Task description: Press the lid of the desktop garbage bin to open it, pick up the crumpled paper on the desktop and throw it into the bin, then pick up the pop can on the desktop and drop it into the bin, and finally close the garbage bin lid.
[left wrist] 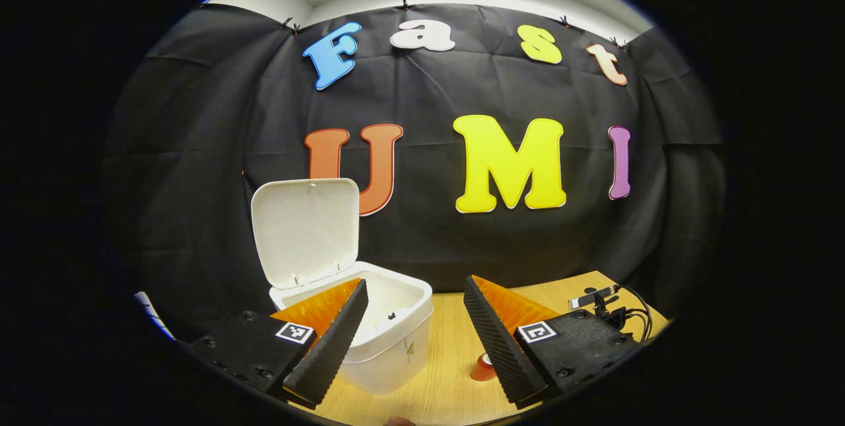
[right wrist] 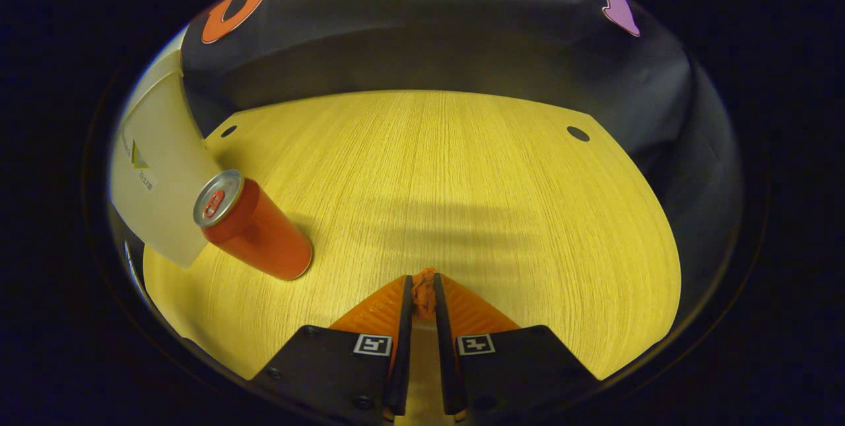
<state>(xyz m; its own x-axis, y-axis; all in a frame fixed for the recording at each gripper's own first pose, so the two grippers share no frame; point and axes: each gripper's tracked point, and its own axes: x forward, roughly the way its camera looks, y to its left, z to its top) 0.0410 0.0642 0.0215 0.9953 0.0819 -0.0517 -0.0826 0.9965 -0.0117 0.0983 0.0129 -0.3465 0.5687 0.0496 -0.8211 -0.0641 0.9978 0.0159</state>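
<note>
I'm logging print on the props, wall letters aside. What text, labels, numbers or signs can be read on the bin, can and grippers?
garbage bin, side sticker: a small logo and lines of print, too blurred to read.
pop can: no readable print.
left hand-held gripper and right hand-held gripper: square coded markers, no words.

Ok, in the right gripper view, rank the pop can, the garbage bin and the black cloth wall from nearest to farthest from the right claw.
1. pop can, ahead and left of the right claw.
2. garbage bin, far left, just behind the can.
3. black cloth wall, beyond the far edge of the table.
</note>
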